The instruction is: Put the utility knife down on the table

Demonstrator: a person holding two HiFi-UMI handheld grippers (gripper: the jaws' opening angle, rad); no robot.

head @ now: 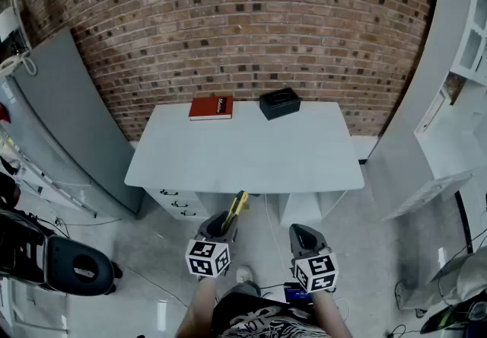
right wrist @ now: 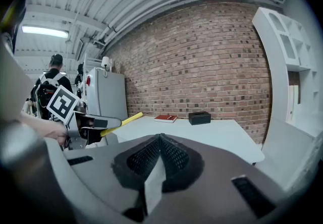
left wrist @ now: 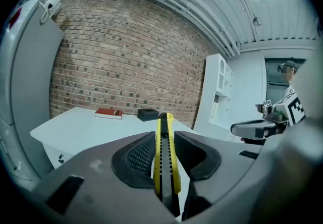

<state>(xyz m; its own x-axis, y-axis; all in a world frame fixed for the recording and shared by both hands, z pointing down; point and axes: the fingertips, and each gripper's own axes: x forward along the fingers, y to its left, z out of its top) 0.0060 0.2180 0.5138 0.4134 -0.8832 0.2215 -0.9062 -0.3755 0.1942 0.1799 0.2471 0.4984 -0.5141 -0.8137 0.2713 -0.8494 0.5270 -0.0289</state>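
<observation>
A yellow and black utility knife (left wrist: 163,152) is clamped between the jaws of my left gripper (left wrist: 162,160), its tip pointing toward the white table (left wrist: 75,127). In the head view the left gripper (head: 218,226) hovers just short of the table's (head: 243,154) near edge, with the utility knife (head: 238,207) sticking out forward. My right gripper (head: 305,238) is alongside it, shut with nothing between its pads (right wrist: 174,155). The right gripper view shows the utility knife (right wrist: 121,123) and the left gripper (right wrist: 93,126) off to the left.
A red book (head: 211,107) and a black box (head: 279,103) lie at the table's far edge by the brick wall. A grey cabinet (head: 61,123) stands left, white shelving (head: 449,100) right. Drawers (head: 179,203) sit under the table. A person (right wrist: 49,84) stands in the background.
</observation>
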